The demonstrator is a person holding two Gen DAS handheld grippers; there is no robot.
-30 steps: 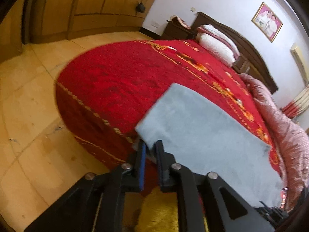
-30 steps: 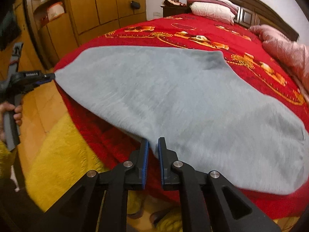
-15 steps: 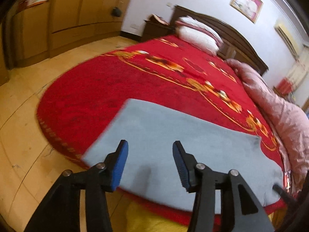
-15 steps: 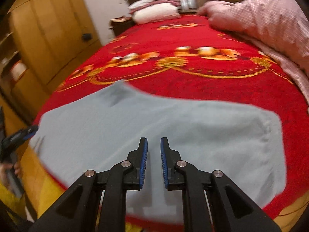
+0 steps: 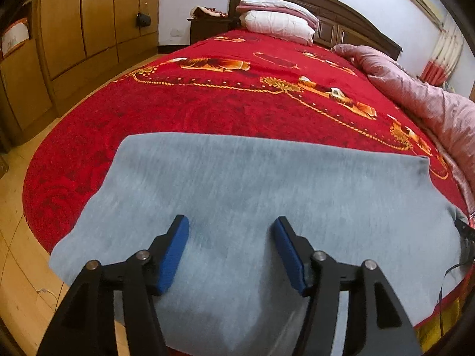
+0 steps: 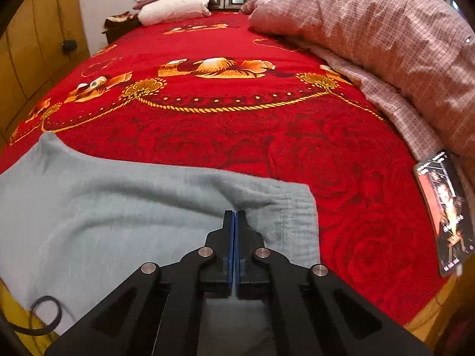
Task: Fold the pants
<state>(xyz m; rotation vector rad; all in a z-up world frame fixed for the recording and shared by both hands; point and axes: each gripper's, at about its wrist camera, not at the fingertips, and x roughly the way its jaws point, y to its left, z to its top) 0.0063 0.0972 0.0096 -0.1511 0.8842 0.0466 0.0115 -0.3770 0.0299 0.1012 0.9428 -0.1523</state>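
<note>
wardrobe point(image 5: 89, 20), wooden, tall doors, along the left wall; a small dark pouch hangs on one door. wooden floor point(image 5: 17, 237) beside the bed's left edge.

bed point(image 5: 237, 109), covered by a red blanket with gold rope and flower pattern; dark wooden headboard point(image 5: 350, 17) at the far end, with stacked white and pink pillows point(image 5: 279, 20) before it. a dark nightstand stands left of the headboard.

pants point(image 5: 267, 195), grey-blue, soft fleecy cloth, lying flat across the near foot of the bed as one broad folded panel, the near edge hanging just over the bed's edge. in the right wrist view the ribbed waistband end point(image 6: 297, 222) lies at the right of the cloth.

left tongs point(image 5: 231, 246), blue pads, poised above the left part of the pants; jaws standing wide and opening, no cloth pinched between them.

right tongs point(image 6: 235, 216), blue pads pressed together, tips on the pants just inside the waistband; a ridge of cloth rises from the tips, so a fold appears pinched between the pads.

black cable loop point(image 6: 44, 317) on the cloth's near left edge in the right wrist view.

pink checked quilt point(image 6: 386, 44), bunched along the bed's right side.

dark printed card or packet point(image 6: 442, 210) on the blanket at the right, beside the quilt.
</note>
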